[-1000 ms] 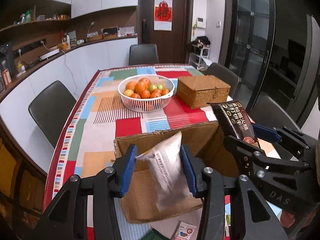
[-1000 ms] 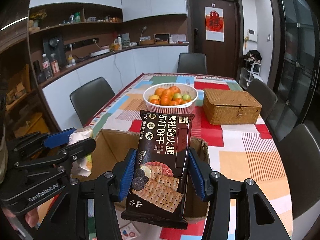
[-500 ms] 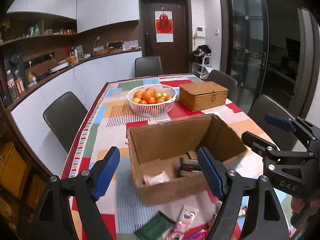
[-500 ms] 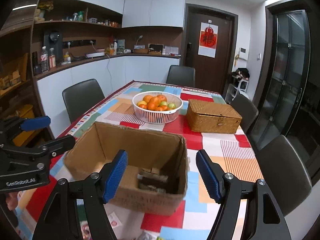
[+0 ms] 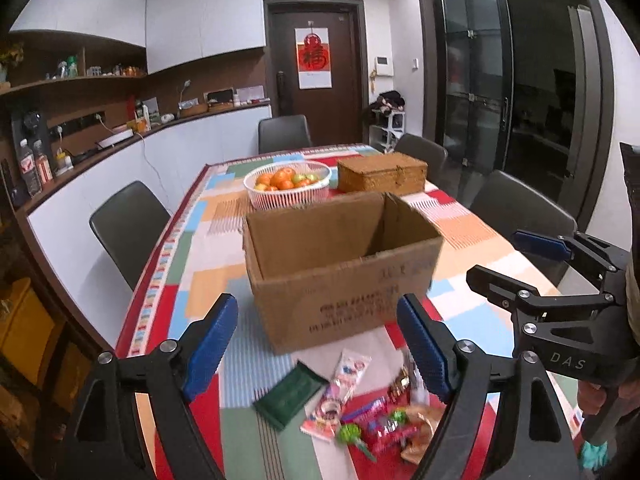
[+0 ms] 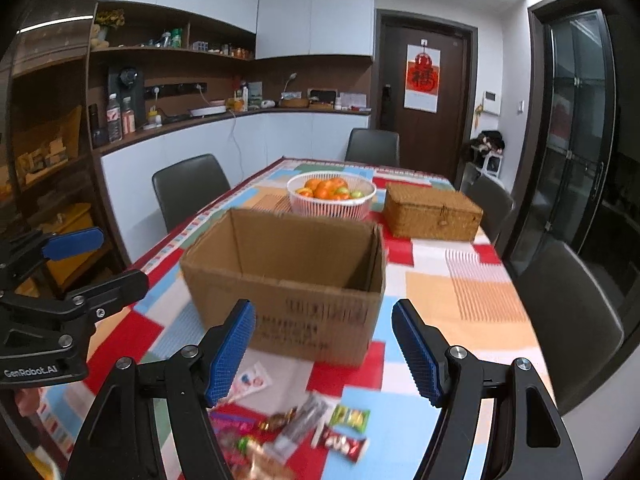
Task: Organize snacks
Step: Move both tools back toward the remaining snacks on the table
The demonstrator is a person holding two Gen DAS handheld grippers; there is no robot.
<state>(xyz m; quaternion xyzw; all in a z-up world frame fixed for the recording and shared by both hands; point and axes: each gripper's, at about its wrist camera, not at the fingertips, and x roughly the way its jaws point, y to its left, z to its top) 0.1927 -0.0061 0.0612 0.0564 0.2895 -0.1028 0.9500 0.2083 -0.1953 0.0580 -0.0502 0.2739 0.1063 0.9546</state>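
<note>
My left tongs (image 5: 318,354) are spread wide with nothing between the blue pads (image 5: 424,354), and my right tongs (image 6: 324,354) stand just as wide apart and empty. The right tool's side reads "DAS" in the left view; the left tool's side reads "GenRobot.AI" in the right view. Ahead of both sits the open cardboard box (image 5: 340,272) on the patchwork tablecloth (image 6: 472,296), dark printing on its near face too blurred to read. The loose snacks (image 5: 360,412) lie on the cloth just in front of the box, below my tongs: a dark green packet (image 5: 289,396), a pink-and-white wrapper (image 5: 340,392), a red bar (image 6: 344,442). Beyond the box are a white fruit basket (image 6: 332,196) and a wicker box (image 6: 434,212). The door (image 6: 424,92) carries a red poster (image 6: 422,78) with one Chinese character.
</note>
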